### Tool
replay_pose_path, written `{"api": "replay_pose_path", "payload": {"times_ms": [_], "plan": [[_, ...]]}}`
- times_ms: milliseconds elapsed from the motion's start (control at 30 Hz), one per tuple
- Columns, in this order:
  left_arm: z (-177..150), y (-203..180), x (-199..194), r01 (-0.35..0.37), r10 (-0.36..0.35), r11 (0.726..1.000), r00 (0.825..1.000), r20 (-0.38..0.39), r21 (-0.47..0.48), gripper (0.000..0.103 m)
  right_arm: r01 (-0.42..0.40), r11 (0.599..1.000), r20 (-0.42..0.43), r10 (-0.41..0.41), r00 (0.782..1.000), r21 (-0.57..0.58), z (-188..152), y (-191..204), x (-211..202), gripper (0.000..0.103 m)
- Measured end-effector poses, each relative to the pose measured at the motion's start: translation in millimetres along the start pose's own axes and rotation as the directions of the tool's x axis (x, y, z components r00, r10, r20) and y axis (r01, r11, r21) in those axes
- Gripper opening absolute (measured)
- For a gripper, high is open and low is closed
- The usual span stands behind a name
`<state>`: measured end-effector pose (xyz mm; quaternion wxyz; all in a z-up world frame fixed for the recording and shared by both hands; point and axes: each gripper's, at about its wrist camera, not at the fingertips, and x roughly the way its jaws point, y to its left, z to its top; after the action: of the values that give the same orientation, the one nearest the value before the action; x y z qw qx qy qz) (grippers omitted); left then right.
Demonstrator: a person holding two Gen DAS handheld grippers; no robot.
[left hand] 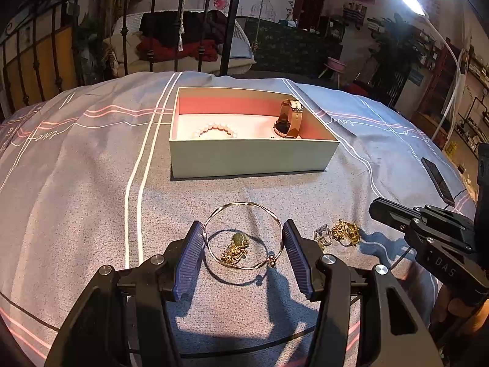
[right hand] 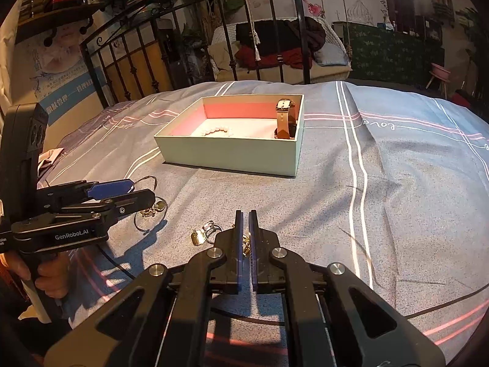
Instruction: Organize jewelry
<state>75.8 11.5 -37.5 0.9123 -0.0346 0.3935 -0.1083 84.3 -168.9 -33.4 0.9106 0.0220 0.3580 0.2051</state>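
A thin gold bangle (left hand: pixel 243 235) sits between the two blue pads of my left gripper (left hand: pixel 243 232), which touch or nearly touch its sides just above the bedspread. A gold pendant (left hand: pixel 237 246) lies on the cloth inside the ring. A silver ring (left hand: pixel 322 234) and a gold brooch (left hand: pixel 347 231) lie to the right. My right gripper (right hand: pixel 246 217) is nearly shut, with a gold piece (right hand: pixel 246 243) showing in the narrow gap between its pads; grip unclear. The open box (left hand: pixel 253 156) holds a pearl bracelet (left hand: pixel 215 130) and a watch (left hand: pixel 288 119).
The grey bedspread (left hand: pixel 91 183) with white and pink stripes covers the bed. A black phone (left hand: pixel 437 180) lies at the right edge. A black iron bed frame (left hand: pixel 152 24) stands behind the box. The silver ring (right hand: pixel 211 227) and a gold charm (right hand: pixel 197 237) lie before my right gripper.
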Motion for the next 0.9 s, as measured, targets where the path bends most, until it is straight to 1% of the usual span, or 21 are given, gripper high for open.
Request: {"api": "replay_pose_path", "payload": {"times_ms": [100, 200, 233, 333, 400, 467, 500, 567, 667, 900], "plan": [[15.5, -2.2, -1.7, 0.01, -0.01, 1.0, 1.0, 0.02, 0.003, 0.053, -0.004, 1.0, 0.007, 0.004, 1.0, -0.011, 16.0, 3.2, 4.5, 0.004], [41.5, -3.6, -1.9, 0.026, -0.026, 1.0, 0.999, 0.048, -0.012, 0.053, -0.004, 1.0, 0.023, 0.005, 1.0, -0.015, 41.3, 5.3, 14.3, 0.004], [51.2, -4.5, -0.1, 0.031, -0.031, 0.999, 0.998, 0.051, -0.012, 0.053, 0.01, 1.0, 0.02, -0.01, 1.0, -0.027, 50.8, 6.8, 19.9, 0.004], [80.7, -5.1, 12.1, 0.022, -0.021, 1.0, 0.999, 0.047, -0.018, 0.053, 0.035, 0.998, 0.007, -0.034, 0.999, -0.043, 79.5, 7.3, 39.5, 0.004], [97.6, -2.8, 21.2, 0.019, -0.017, 0.999, 0.999, 0.038, -0.039, 0.053, 0.04, 0.998, 0.002, -0.04, 0.999, -0.042, 95.8, 4.9, 52.3, 0.004], [111.2, 0.3, 30.5, 0.017, -0.015, 0.998, 0.999, 0.029, -0.054, 0.053, 0.057, 0.997, 0.0, -0.057, 0.998, -0.049, 108.0, 2.3, 62.6, 0.004], [116.2, 1.6, 35.1, 0.004, -0.003, 0.998, 1.0, 0.022, -0.055, 0.053, 0.058, 0.997, -0.006, -0.059, 0.998, -0.05, 112.6, 0.7, 67.2, 0.004], [123.7, 3.4, 43.3, -0.014, 0.015, 0.999, 1.0, 0.012, -0.049, 0.053, 0.064, 0.997, -0.011, -0.064, 0.998, -0.052, 119.3, -2.2, 74.5, 0.004], [129.2, 7.5, 58.0, -0.04, 0.039, 0.998, 0.999, -0.025, -0.048, 0.053, 0.065, 0.996, -0.031, -0.067, 0.997, -0.059, 126.4, -4.5, 86.4, 0.004], [130.5, 14.3, 95.3, -0.05, 0.04, 0.996, 0.991, -0.124, -0.078, 0.053, 0.068, 0.996, -0.083, -0.073, 0.994, -0.063, 128.7, -7.0, 112.5, 0.004]]}}
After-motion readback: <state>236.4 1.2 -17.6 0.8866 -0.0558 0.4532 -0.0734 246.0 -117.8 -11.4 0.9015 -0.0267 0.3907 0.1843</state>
